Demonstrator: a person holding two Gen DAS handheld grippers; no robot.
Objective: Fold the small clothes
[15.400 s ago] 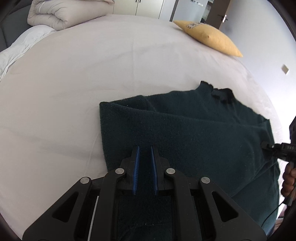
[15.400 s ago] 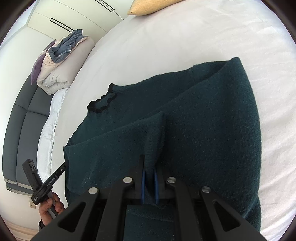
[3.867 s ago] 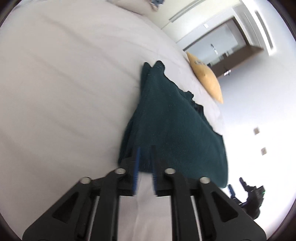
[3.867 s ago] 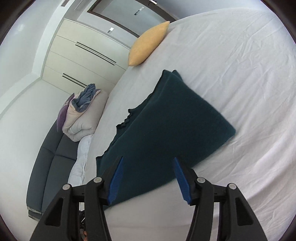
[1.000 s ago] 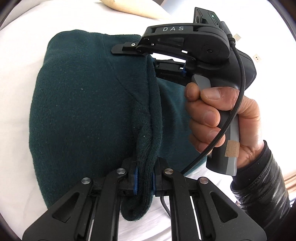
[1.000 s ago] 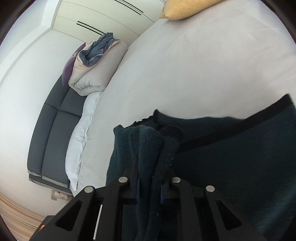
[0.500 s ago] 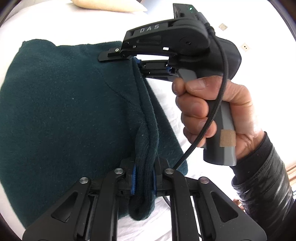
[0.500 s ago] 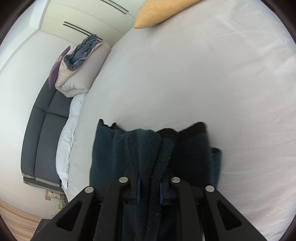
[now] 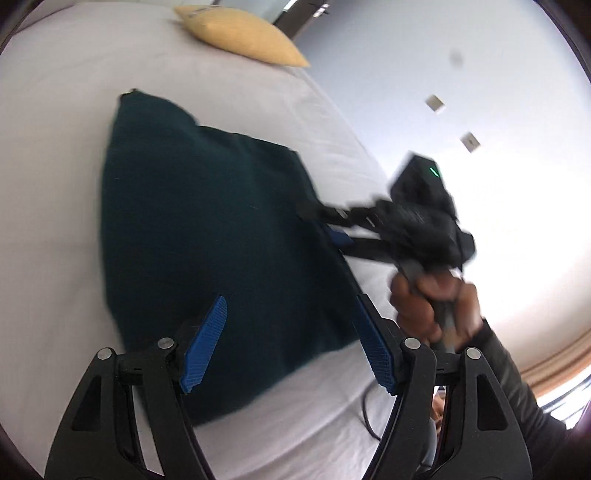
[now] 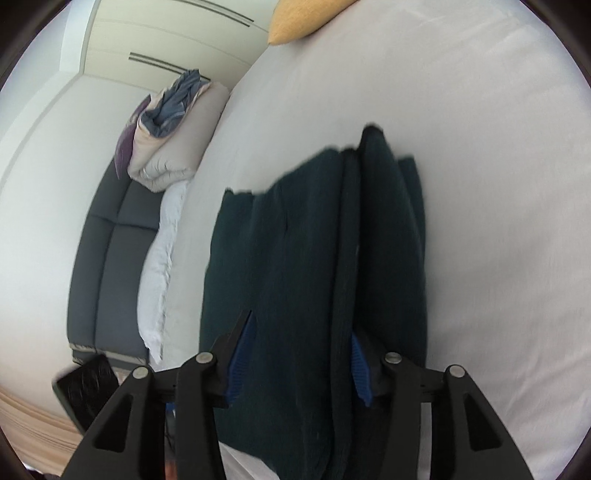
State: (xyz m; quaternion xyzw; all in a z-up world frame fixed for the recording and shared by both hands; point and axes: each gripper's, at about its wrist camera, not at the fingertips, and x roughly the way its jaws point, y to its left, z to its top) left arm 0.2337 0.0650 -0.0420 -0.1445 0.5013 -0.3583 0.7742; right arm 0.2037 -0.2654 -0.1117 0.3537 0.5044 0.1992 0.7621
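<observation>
Sweater [image 9: 207,236], dark green, lies folded flat on white bed [image 9: 55,110], yellow pillow [image 9: 240,33] beyond it near bed's far edge. Left gripper [image 9: 291,343] over sweater's near edge, jaws just opened wide, nothing pinched between them. Right gripper [image 10: 299,360] at sweater's right edge, jaws just opening, fabric between but pads clear of it. Rolled duvet [image 10: 173,144] at bed's far left.

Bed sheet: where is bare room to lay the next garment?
Bare bed sheet lies left of the folded sweater, and between it and the yellow pillow. In the right wrist view, sheet right of the sweater is bare too. It is crowded beside the right gripper.
</observation>
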